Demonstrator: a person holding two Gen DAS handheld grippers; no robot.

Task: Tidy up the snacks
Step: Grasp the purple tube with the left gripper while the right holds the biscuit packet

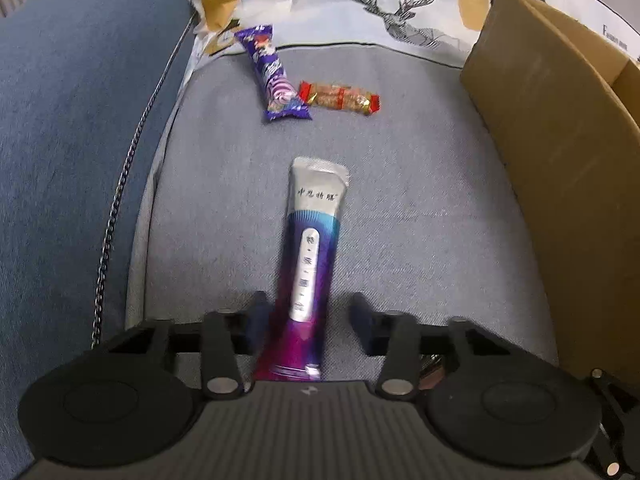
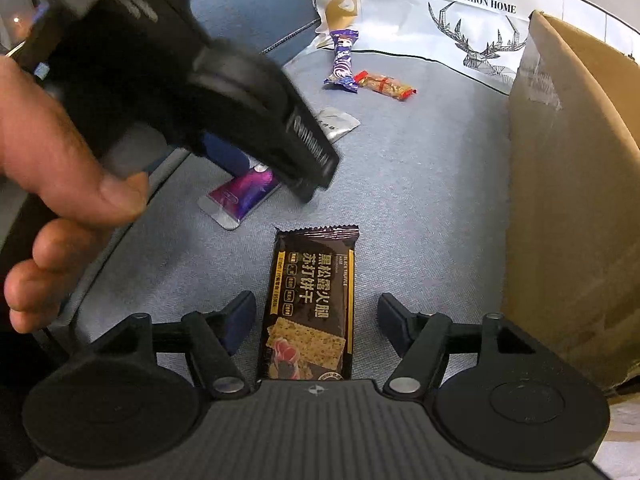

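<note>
1. Snacks are spread over a grey couch cushion (image 1: 420, 208), 4 of them that I can count: a purple-and-silver stick pouch (image 1: 312, 264), a dark brown cracker pack (image 2: 310, 312), a purple candy bar (image 1: 272, 76) and a small clear-wrapped bar with red ends (image 1: 340, 96).
2. Left gripper (image 1: 310, 312) points down at the stick pouch, which lies lengthwise between its fingers. Fingers are apart; the left one sits just beside the pouch's edge, maybe touching it (too blurry to call), and there's a clear gap on the right side. Not clamped.
3. From the right wrist view you can see a hand (image 2: 60, 184) wrapped around that left gripper, hovering over the same pouch, whose purple end and silver end stick out on either side of it.
4. Right gripper (image 2: 316, 316) has its fingers spread wide, with the cracker pack lying flat on the cushion between them. Neither finger touches it, grey fabric shows on both sides.
5. Purple candy bar and the red-ended bar sit together at the far end of the cushion, ends touching or nearly so, well apart from both grippers.
6. Cardboard box (image 1: 560, 160) stands along the right edge of the cushion, its flap up.
7. Behind everything is a white pillow (image 2: 460, 28) with a geometric deer print and "FASHION HOME" lettering, and the blue couch arm (image 1: 72, 120) runs along the left.
</note>
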